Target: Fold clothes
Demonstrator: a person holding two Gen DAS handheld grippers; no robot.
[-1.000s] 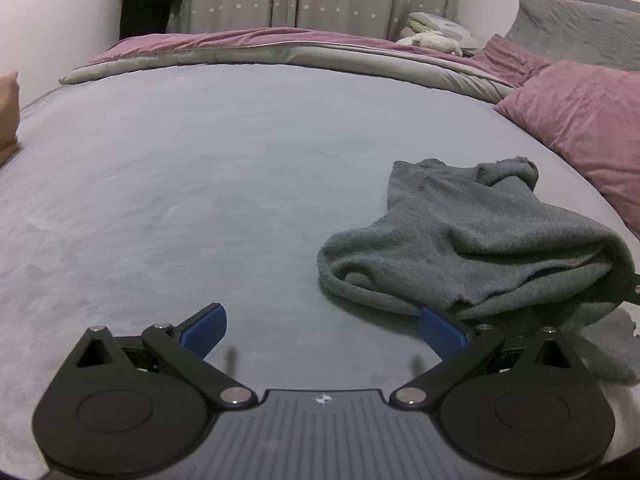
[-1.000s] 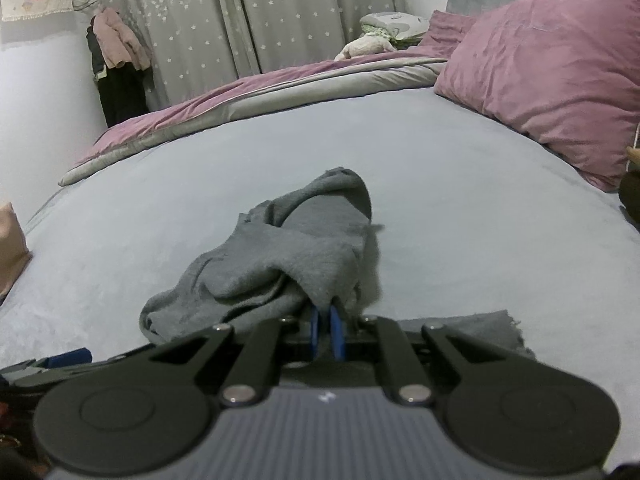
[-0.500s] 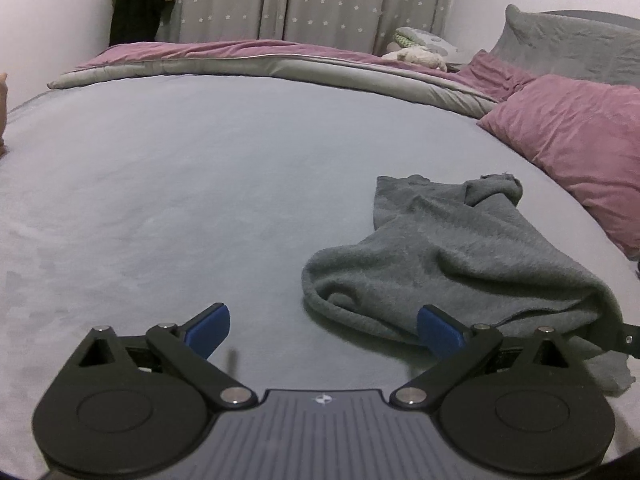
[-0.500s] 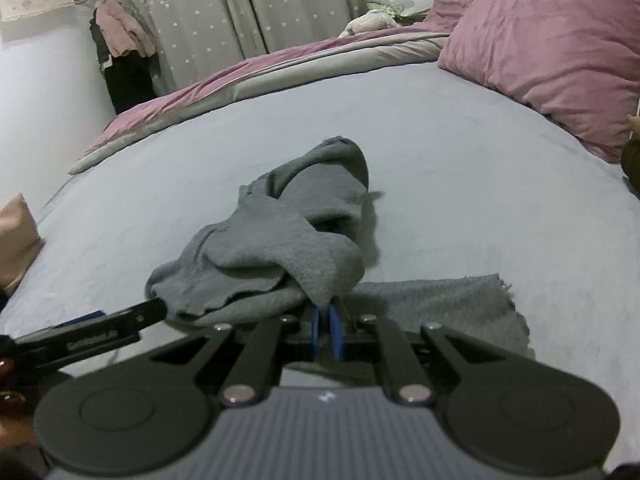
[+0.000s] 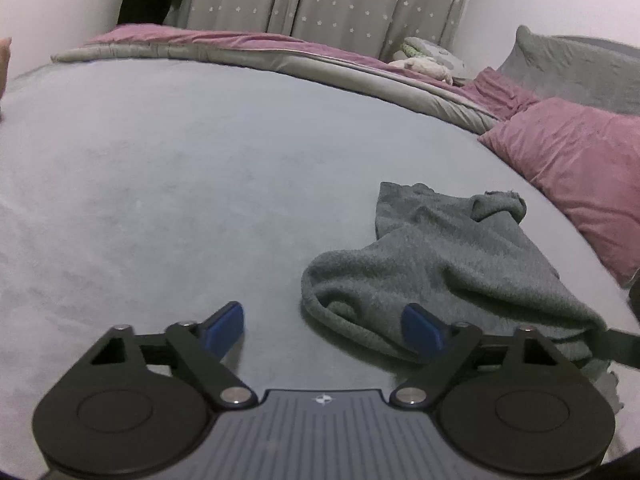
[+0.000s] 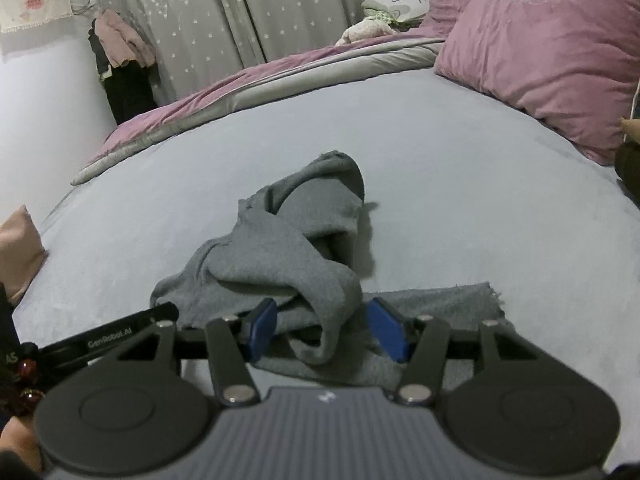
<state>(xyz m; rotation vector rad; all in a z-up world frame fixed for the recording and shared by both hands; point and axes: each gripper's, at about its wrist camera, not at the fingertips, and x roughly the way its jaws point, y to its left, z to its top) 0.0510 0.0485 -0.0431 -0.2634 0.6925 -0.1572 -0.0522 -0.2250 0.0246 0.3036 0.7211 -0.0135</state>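
Observation:
A grey knitted garment [image 5: 452, 268] lies bunched on the grey bed sheet [image 5: 180, 184], right of centre in the left wrist view. My left gripper [image 5: 322, 330] is open just in front of its near left fold, and its right blue pad [image 5: 420, 332] overlaps the cloth's edge. In the right wrist view the same garment [image 6: 288, 248] is heaped in the middle. My right gripper [image 6: 324, 332] is open there, with a hanging fold of cloth between its blue pads. The left gripper's finger [image 6: 108, 338] shows at the lower left.
Pink pillows [image 5: 576, 168] lie to the right and a folded pink-and-grey duvet [image 5: 280, 56] runs along the far side. A peach cushion [image 6: 18, 256] sits at the left edge. Starred curtains [image 6: 240, 12] and hanging clothes [image 6: 120, 64] stand behind the bed.
My right gripper has opened and let go of the garment fold that it pinched before. The left gripper has stayed open and its view has tipped a little toward the garment.

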